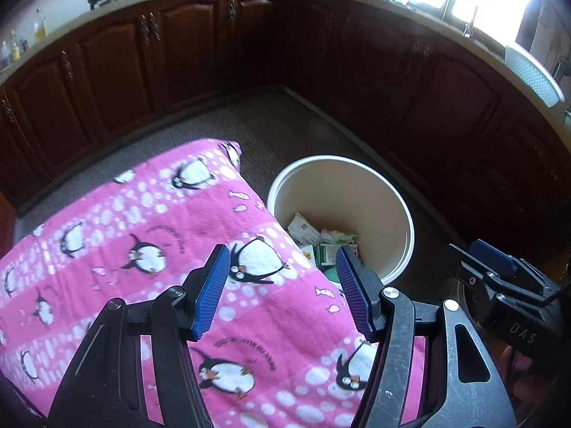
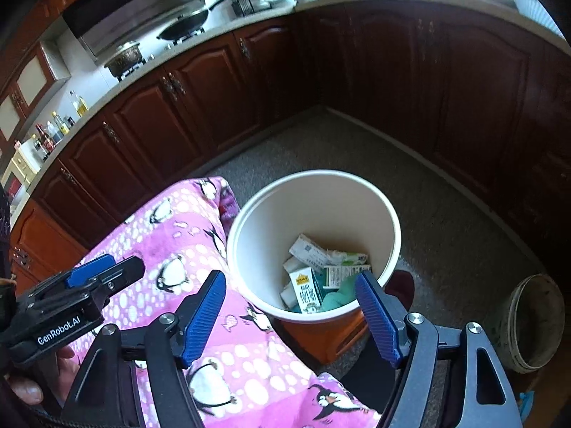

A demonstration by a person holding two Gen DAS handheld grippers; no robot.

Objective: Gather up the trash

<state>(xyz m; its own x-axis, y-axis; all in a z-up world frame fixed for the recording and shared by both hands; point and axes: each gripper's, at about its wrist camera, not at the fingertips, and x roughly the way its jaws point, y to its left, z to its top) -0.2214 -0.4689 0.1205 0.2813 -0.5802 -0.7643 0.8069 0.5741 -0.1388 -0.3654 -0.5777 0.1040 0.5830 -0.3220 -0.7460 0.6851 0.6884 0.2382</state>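
A cream round bin (image 1: 399, 210) (image 2: 249, 221) stands on the floor beside a surface covered with a pink penguin cloth (image 1: 135, 235) (image 2: 171, 235). Inside lie several cartons and wrappers (image 1: 314, 239) (image 2: 317, 271), among them a white and yellow milk carton (image 2: 307, 289). My left gripper (image 1: 282, 285) hangs open over the cloth's right edge, near the bin, with nothing between its blue pads. My right gripper (image 2: 291, 297) stands open above the near rim of the bin, empty too. Each gripper shows at the side of the other's view: the right gripper (image 1: 499, 281) and the left gripper (image 2: 82, 285).
Dark wooden cabinets (image 2: 200, 107) run around the corner, with a counter holding a wok (image 2: 189, 21), a pot (image 2: 125, 57) and bottles (image 2: 57, 125). Grey carpet (image 2: 446, 221) surrounds the bin. A worn round container (image 2: 531, 324) sits on the floor at right. A hand (image 2: 28, 388) holds the left gripper.
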